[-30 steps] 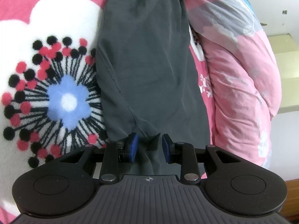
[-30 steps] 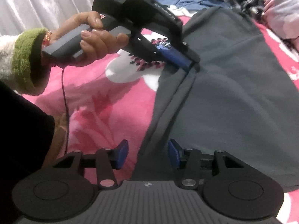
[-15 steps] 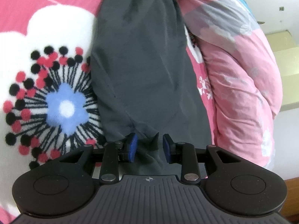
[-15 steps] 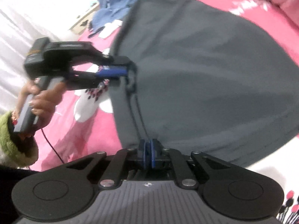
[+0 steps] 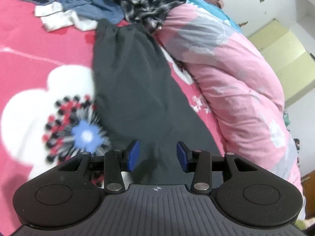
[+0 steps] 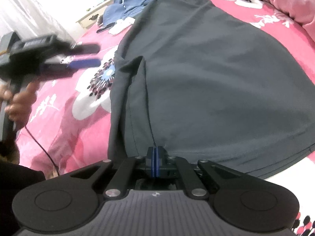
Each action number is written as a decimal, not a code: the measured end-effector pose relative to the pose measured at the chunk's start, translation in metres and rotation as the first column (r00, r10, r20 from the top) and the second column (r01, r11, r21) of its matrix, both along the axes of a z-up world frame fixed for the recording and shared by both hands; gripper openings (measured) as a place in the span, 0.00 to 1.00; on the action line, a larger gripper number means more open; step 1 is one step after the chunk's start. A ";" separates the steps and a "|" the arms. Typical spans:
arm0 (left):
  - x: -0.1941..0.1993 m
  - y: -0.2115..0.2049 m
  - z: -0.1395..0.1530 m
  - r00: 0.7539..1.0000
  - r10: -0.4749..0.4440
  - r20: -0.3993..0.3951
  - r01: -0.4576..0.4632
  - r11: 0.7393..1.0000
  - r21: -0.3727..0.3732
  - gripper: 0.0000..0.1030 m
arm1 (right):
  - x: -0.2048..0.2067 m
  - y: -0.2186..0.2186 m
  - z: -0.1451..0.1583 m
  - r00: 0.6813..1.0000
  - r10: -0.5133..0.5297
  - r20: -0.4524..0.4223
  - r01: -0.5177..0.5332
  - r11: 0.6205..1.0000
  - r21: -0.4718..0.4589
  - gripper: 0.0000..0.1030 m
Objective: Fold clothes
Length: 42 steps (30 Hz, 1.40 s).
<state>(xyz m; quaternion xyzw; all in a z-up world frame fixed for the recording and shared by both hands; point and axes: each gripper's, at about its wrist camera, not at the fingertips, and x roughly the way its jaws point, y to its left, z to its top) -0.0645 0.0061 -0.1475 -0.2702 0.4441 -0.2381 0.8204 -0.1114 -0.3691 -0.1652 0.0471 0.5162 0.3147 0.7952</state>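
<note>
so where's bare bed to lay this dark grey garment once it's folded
Freest is the pink flowered blanket left of the dark grey garment, around the white flower print. A narrower strip runs between the garment and the pink quilt. The far end is crowded with blue clothes and a plaid piece.

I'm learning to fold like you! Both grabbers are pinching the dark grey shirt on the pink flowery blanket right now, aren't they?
Not quite. Only the right gripper is pinching the dark grey shirt. The left gripper has just been opening; the right wrist view shows it lifted clear of the cloth, nothing between its fingers. The shirt does lie on the pink flowery blanket.
</note>
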 end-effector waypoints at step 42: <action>0.008 -0.055 -0.034 0.961 -0.277 -0.015 0.277 0.960 0.036 0.37 | -0.023 0.020 0.021 0.963 0.262 0.066 -0.260 0.965 -0.036 0.03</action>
